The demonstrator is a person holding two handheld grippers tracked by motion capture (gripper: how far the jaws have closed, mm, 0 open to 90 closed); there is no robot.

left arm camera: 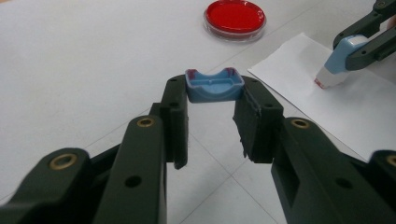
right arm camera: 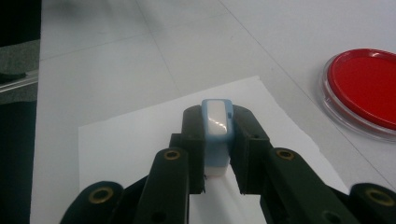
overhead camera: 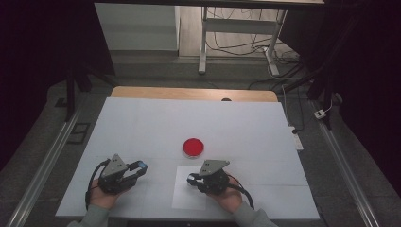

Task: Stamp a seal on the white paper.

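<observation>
My left gripper (left arm camera: 214, 93) is shut on a small blue cap (left arm camera: 214, 85), held just above the table with its hollow side up and red stains along its rim. In the high view the left gripper (overhead camera: 141, 166) sits at the front left. My right gripper (right arm camera: 217, 119) is shut on a blue and white stamp (right arm camera: 217, 130) over a white sheet of paper (right arm camera: 135, 144). The left gripper view has the stamp (left arm camera: 337, 65) tilted, its red-edged lower end at the paper (left arm camera: 336, 109); I cannot tell whether it touches. A round red dish (overhead camera: 193, 147) lies beyond both grippers.
The white table cover (overhead camera: 142, 123) stretches wide behind the red dish (left arm camera: 235, 17). A wooden table edge (overhead camera: 189, 93) runs along the far side. Metal rails flank the table on the floor, and cables lie on the floor past it.
</observation>
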